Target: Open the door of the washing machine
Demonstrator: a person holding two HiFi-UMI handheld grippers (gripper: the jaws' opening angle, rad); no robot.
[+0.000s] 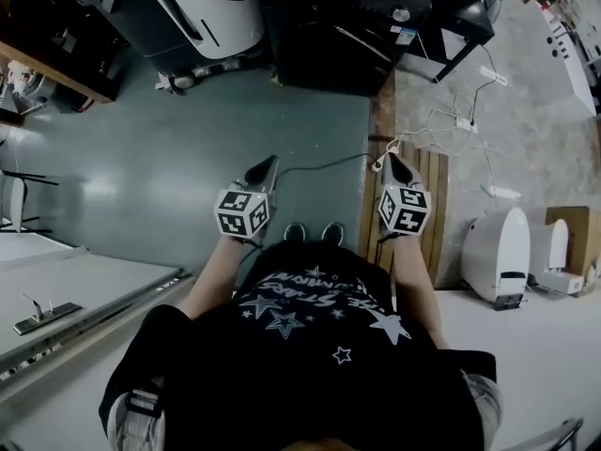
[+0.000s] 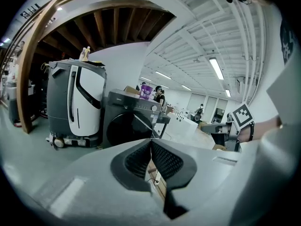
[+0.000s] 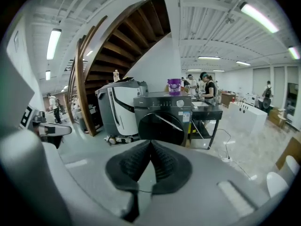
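Firstly, washing machine [image 3: 162, 119]: door [image 3: 157, 128] closed, well ahead of us across open floor. Left tool [image 2: 151, 142] and right tool [image 3: 149, 145]: both closed, empty. Risk: closed tools may slip off the door edge. Neighbours: white unit [image 3: 115, 107] beside it; power strip [image 3: 227, 158] trailing cable, a trip hazard on the right.

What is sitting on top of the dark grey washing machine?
A purple container stands on the dark grey washing machine. What the container holds cannot be seen from here.
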